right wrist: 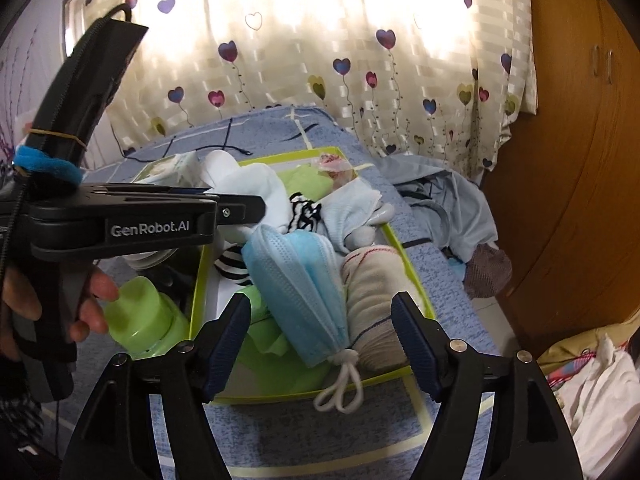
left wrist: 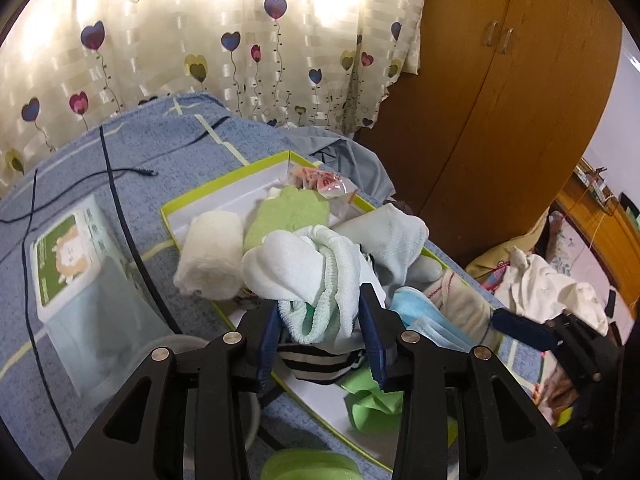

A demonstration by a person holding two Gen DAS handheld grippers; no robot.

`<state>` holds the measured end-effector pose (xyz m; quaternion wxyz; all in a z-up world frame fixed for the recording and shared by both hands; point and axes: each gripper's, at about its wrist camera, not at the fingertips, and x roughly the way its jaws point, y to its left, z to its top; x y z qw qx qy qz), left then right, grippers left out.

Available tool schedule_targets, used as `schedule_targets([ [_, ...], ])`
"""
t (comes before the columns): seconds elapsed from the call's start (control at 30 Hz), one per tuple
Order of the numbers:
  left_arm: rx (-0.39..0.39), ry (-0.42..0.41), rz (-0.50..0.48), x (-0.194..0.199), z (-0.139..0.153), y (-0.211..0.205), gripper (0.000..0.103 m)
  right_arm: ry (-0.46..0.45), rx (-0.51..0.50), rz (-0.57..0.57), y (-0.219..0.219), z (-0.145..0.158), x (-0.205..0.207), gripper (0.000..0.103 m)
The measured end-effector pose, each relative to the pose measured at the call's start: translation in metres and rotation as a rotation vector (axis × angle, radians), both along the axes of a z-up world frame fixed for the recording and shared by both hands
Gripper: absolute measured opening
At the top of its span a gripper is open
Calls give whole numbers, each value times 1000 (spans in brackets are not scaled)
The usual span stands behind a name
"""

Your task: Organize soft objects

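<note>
A shallow white box with a yellow-green rim (left wrist: 224,188) (right wrist: 416,276) lies on the blue bedspread, filled with soft items. My left gripper (left wrist: 320,340) is open over its near end. A pale mint sock (left wrist: 316,280) sits between the pads and rests on a black-and-white striped sock (left wrist: 312,356). My right gripper (right wrist: 324,336) stands wide open at the box's near edge, gripping nothing. Just beyond its fingers lie a blue face mask (right wrist: 296,276) and a rolled beige sock (right wrist: 372,300). A white roll (left wrist: 212,260), a green sock (left wrist: 288,212) and a pale blue sock (left wrist: 392,232) lie farther in.
A tissue pack (left wrist: 68,264) and black cables (left wrist: 116,184) lie left of the box. A green-capped bottle (right wrist: 140,320) stands by its near left corner. A grey-blue garment (right wrist: 448,200) lies behind it. A wooden wardrobe (left wrist: 500,120) and a clothes pile (left wrist: 552,288) are to the right.
</note>
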<state>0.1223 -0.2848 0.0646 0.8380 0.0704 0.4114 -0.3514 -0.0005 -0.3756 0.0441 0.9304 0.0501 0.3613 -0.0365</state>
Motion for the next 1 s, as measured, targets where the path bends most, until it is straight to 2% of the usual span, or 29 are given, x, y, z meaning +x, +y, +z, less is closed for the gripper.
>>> schedule_targets([
  [0.17,-11,-15,4,-4,7,5,50,11,-38,2,9,2,2,73],
  [0.43,-17,-71,47,-15,26,23,50,-18,-67,-51,14,15,-13,73],
  [0.57,-37,-109,67,-36,35,44,50,-38,-56,-66,17,20,-27,73],
  [0.7,-17,-91,78,-51,31,58,50,-45,-41,-77,21,20,-40,73],
  [0.8,-3,-110,88,-66,27,70,50,-39,-31,-84,26,17,-48,73],
  [0.9,-22,-86,87,-79,23,81,50,-39,-24,-72,33,16,-57,73],
  [1.0,-22,-100,98,-90,19,93,50,-44,-15,-66,39,16,-63,73],
])
